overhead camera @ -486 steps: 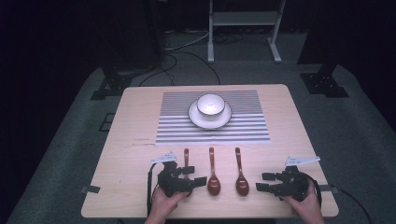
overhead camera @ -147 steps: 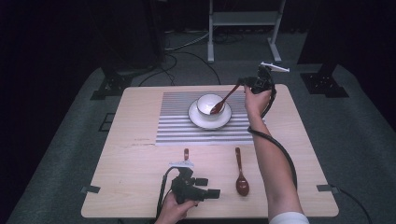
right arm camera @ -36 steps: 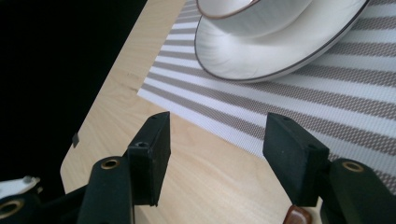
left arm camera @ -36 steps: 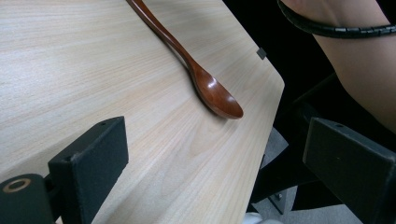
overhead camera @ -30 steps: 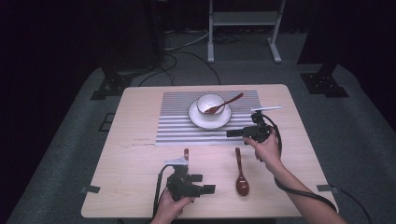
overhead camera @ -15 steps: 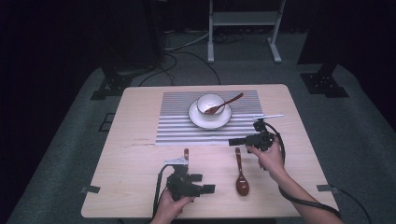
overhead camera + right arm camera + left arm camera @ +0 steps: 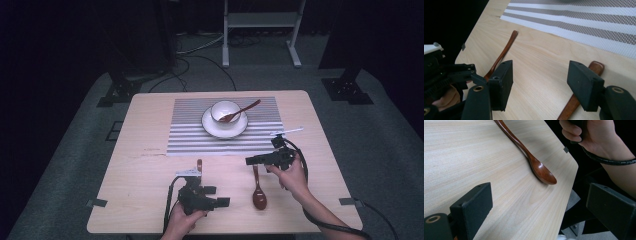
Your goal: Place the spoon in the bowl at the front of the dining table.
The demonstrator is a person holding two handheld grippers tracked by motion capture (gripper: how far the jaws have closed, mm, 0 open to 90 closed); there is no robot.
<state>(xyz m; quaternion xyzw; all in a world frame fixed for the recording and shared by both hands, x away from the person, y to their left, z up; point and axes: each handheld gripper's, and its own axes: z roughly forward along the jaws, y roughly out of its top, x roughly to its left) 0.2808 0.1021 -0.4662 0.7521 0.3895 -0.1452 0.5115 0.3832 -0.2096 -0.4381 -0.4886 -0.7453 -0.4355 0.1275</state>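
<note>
A white bowl (image 7: 223, 111) on a white saucer sits on the striped mat (image 7: 190, 131), with one brown wooden spoon (image 7: 240, 111) leaning in it. A second spoon (image 7: 258, 190) lies on the bare wood near the front; my right gripper (image 7: 251, 160) hovers open just over its handle end (image 7: 596, 67), which lies by the right jaw. My left gripper (image 7: 218, 196) rests open on the table, its jaws pointing right toward that spoon (image 7: 534, 162). A third spoon (image 7: 199, 165) lies partly hidden under the left gripper, its handle (image 7: 504, 49) pointing toward the mat.
The wooden table's front right edge (image 7: 571, 177) is close to the second spoon's bowl. The person's right hand (image 7: 589, 132) and its cable are beyond that spoon. A metal stand (image 7: 260, 30) and dark equipment stand on the floor behind the table.
My right gripper has come back from the mat toward the person and dropped to the second spoon's handle. The left gripper has stayed put.
</note>
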